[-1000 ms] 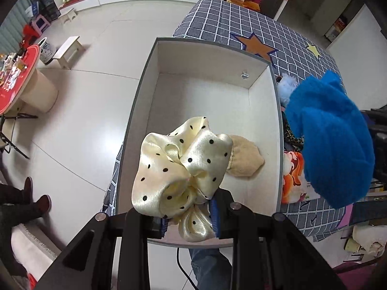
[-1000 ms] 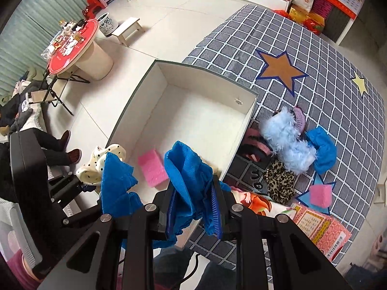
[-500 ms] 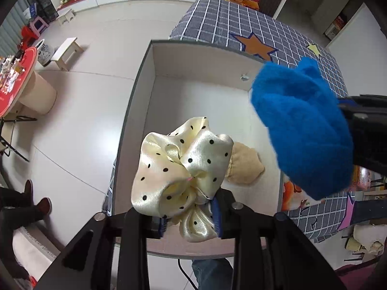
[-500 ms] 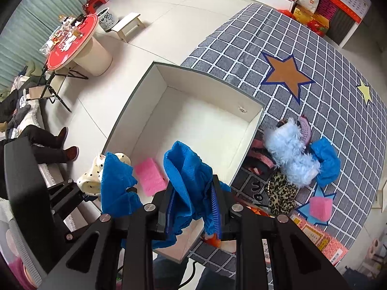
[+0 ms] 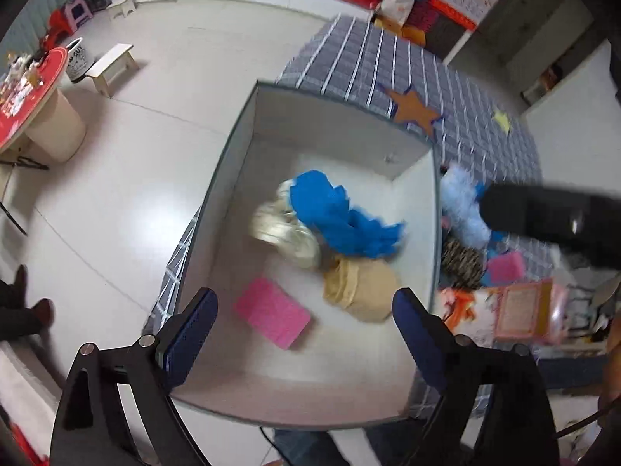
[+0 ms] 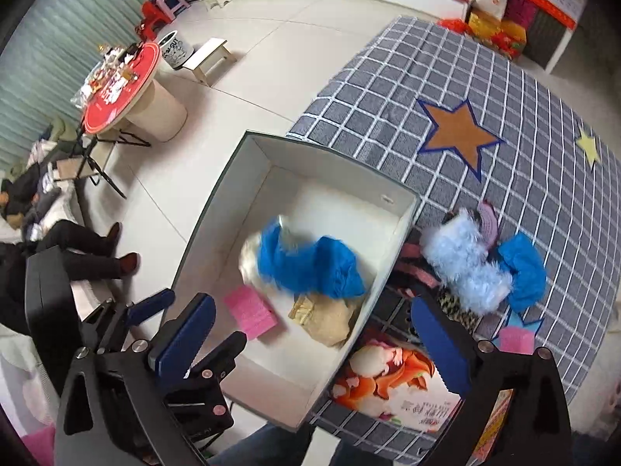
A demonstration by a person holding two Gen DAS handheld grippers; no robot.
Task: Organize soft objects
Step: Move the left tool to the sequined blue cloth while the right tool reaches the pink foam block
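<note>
A white open box [image 5: 413, 155] [image 6: 333, 155] stands at the edge of the grey checked cloth. In it lie the cream dotted scrunchie [image 5: 283, 233] [image 6: 248, 256], a blue fluffy cloth [image 5: 337, 217] [image 6: 310, 264] partly over the scrunchie, a tan soft piece [image 5: 359, 285] [image 6: 326, 318] and a pink sponge [image 5: 271, 312] [image 6: 250, 310]. My left gripper [image 5: 304, 334] is open and empty above the box's near end. My right gripper [image 6: 310, 338] is open and empty above the box's near right corner.
On the cloth right of the box lie a pale blue fluffy item [image 6: 465, 268], another blue cloth [image 6: 522, 268], a leopard-print piece [image 5: 462, 262], a pink sponge [image 6: 516, 339] and a printed packet [image 6: 388, 384]. A red round table [image 6: 120, 85] stands on the floor at left.
Both grippers have opened. The dotted scrunchie and the blue fluffy cloth have dropped into the box, and both grippers have pulled back above it.
</note>
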